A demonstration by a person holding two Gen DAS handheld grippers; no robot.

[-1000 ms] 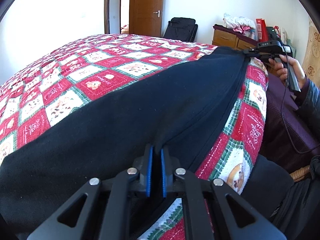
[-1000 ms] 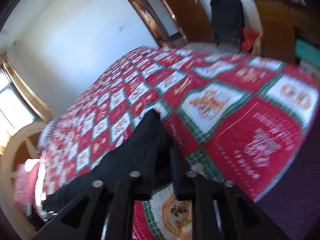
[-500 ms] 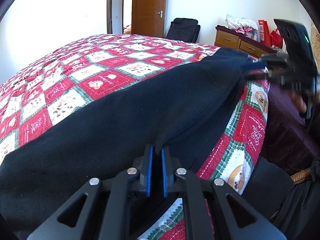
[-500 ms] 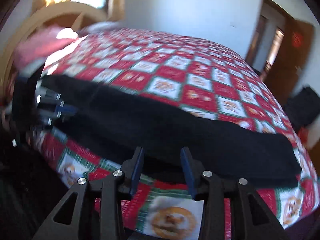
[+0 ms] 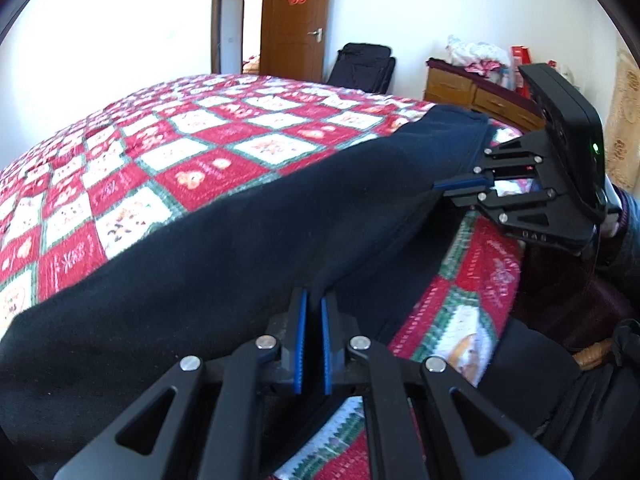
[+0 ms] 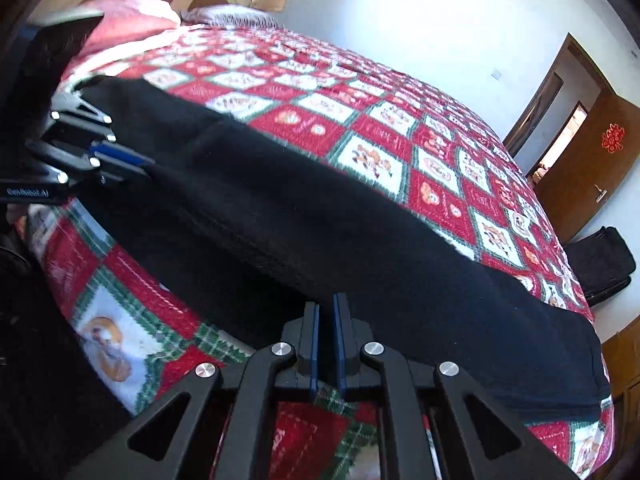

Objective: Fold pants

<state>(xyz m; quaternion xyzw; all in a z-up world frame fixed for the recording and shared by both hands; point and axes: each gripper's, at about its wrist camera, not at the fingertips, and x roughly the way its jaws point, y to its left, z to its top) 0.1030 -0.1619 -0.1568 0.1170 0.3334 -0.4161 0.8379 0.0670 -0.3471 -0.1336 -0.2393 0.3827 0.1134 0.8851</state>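
Left wrist view: one pair of soft, fuzzy black pants (image 5: pixel 240 240) lies in a long band along the near edge of the checked red, white and green quilt (image 5: pixel 192 152). The left gripper (image 5: pixel 311 312) has its blue pads nearly closed, pinching the cloth's edge. The right gripper (image 5: pixel 444 190) bites the far end.

Right wrist view: the right gripper (image 6: pixel 326 320), pads almost together, clamps the hem; only here a pink pillow (image 6: pixel 128 20) shows beyond the pants.

Left gripper (image 5: pixel 311 336) and right gripper (image 6: pixel 325 344): matte black triangulated linkages, silver round screw heads, 2 blue-padded fingers (image 5: pixel 299 344) each; white lettering on body.
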